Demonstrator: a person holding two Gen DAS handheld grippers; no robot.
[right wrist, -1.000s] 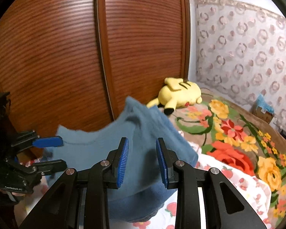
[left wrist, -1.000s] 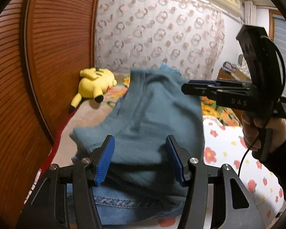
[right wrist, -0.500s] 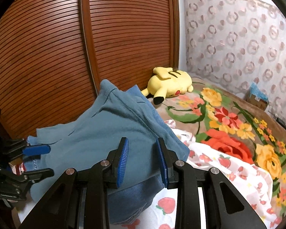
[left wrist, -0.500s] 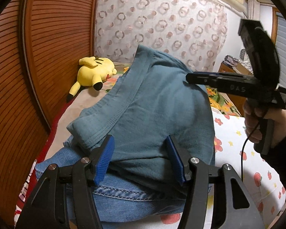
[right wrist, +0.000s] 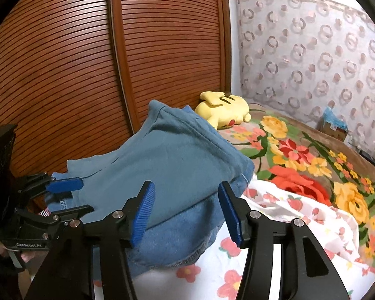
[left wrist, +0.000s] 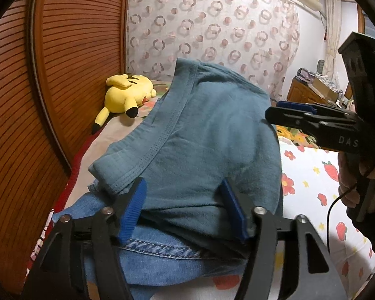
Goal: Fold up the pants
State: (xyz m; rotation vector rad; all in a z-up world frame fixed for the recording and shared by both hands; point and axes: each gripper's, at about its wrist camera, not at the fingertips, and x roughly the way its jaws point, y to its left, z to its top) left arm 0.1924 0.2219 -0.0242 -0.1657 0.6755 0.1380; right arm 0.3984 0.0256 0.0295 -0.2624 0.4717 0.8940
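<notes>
Both grippers, left (left wrist: 185, 207) and right (right wrist: 186, 212), have just been spreading their jaws, nothing pinched. Teal pants (left wrist: 200, 137) lie folded atop jeans (left wrist: 157, 262) on the flowery bedsheet (right wrist: 275, 225); yellow plush (right wrist: 225, 110) behind the pants, by the slatted wooden doors (right wrist: 87, 62).

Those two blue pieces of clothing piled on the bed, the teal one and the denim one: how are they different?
The teal pants lie on top, while the denim jeans sit underneath, mostly covered. The teal pants look soft and matte, with a ribbed, stitched band; the denim jeans are a brighter, mottled blue with a heavy stitched seam. Both rest in one stack on the flowered sheet.
</notes>
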